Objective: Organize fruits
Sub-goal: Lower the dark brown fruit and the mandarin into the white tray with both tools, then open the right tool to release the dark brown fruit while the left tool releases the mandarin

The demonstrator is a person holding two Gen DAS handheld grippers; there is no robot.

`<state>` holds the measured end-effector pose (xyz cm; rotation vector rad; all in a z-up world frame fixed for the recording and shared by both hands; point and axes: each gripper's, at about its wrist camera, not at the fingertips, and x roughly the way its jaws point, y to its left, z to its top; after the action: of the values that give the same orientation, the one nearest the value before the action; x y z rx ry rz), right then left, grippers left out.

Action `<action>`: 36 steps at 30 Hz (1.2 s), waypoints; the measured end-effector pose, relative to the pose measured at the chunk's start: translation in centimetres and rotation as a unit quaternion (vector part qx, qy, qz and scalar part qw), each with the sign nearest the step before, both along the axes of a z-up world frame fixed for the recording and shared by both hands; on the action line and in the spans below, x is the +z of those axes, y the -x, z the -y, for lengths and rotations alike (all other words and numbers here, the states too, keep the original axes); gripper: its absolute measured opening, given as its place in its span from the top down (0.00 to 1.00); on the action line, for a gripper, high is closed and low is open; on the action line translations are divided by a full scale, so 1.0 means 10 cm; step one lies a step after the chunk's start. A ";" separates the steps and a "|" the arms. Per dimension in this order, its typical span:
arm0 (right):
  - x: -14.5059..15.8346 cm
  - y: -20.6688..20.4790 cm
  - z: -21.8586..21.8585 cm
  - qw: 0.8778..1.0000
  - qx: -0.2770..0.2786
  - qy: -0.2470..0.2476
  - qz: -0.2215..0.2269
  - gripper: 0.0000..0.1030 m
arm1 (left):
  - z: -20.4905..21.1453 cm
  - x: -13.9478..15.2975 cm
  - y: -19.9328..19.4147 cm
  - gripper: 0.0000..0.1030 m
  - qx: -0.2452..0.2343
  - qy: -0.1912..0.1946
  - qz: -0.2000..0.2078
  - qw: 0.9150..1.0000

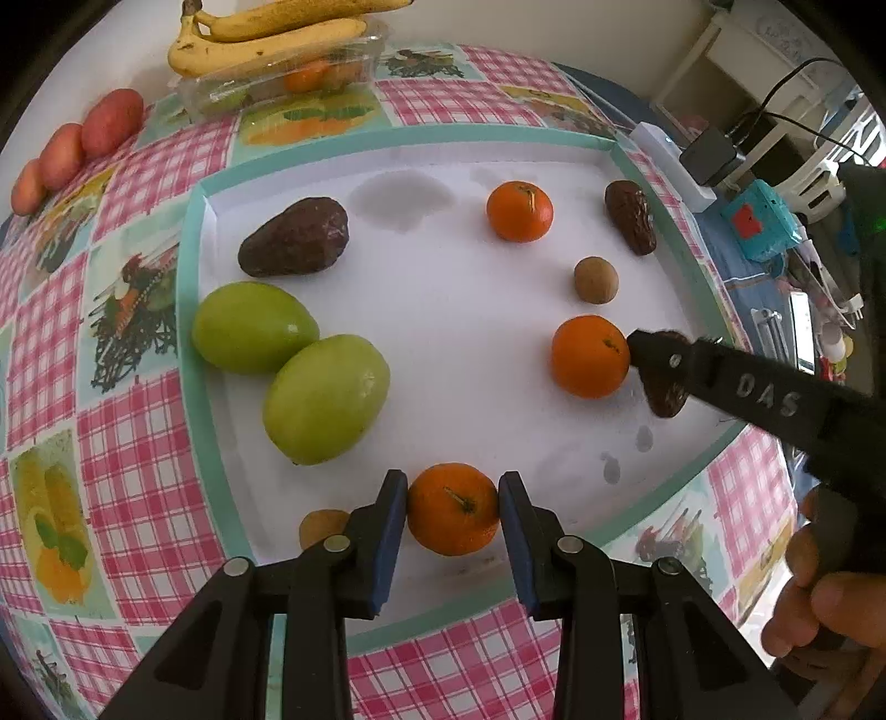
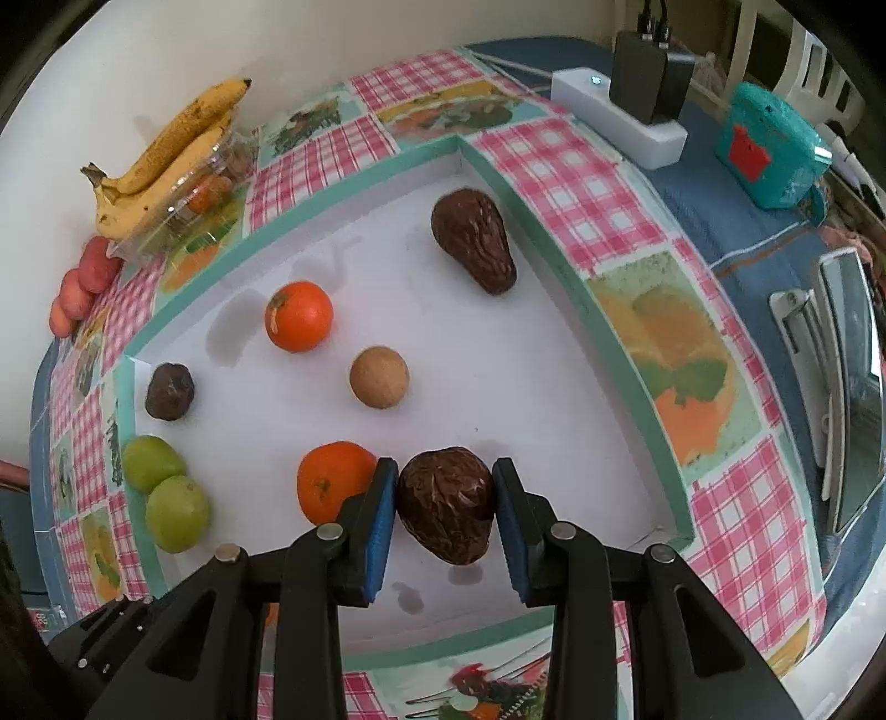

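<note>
Fruit lies scattered on a white tray (image 1: 498,160) with a teal rim, set on a checked tabletop (image 1: 138,432); the left gripper (image 1: 453,509) is clamped on a mandarin (image 1: 453,508) at the tray's near edge; the right gripper (image 2: 446,498) grasps a dark wrinkled avocado (image 2: 446,504), just beside a second mandarin (image 2: 326,482); two green fruits (image 1: 288,360) touch each other at the left side; bananas (image 1: 266,39) rest on a clear plastic box (image 1: 288,83) beyond the tray.
</note>
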<state>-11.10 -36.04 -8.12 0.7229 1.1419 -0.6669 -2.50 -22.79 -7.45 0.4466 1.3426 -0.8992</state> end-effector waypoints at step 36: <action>0.17 0.02 -0.26 0.999 0.019 0.032 -0.011 0.32 | -0.34 0.34 -0.10 0.31 0.022 0.016 0.024 0.999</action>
<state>-11.31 -33.42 -6.45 0.6392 1.1459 -0.6785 -1.49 -19.37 -4.00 0.4100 1.2867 -0.8680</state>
